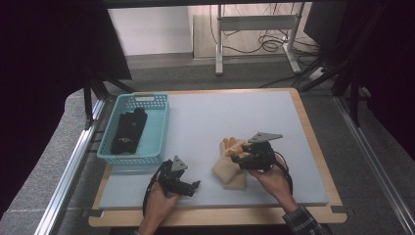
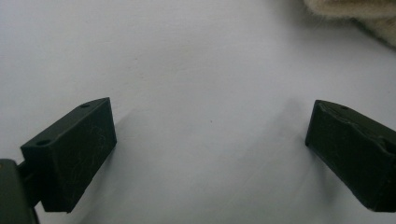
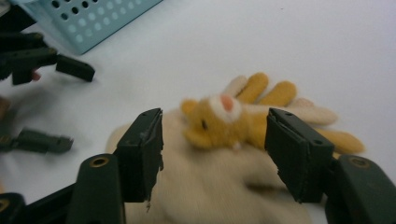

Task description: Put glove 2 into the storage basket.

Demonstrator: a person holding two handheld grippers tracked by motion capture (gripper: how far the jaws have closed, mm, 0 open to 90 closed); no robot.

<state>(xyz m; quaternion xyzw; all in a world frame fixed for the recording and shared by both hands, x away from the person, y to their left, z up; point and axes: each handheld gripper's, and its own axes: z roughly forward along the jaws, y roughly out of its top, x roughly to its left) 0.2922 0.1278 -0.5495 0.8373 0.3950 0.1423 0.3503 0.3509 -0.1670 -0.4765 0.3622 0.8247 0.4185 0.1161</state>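
Plush glove (image 1: 230, 164) lies under the right tool (image 1: 241, 157), tilted down, spread, pinching nothing

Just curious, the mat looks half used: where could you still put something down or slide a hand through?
The white mat lies bare from the turquoise perforated plastic basket to its right edge. The near strip is crowded: the cream-and-yellow plush glove sits under the right claw, the left claw beside it.
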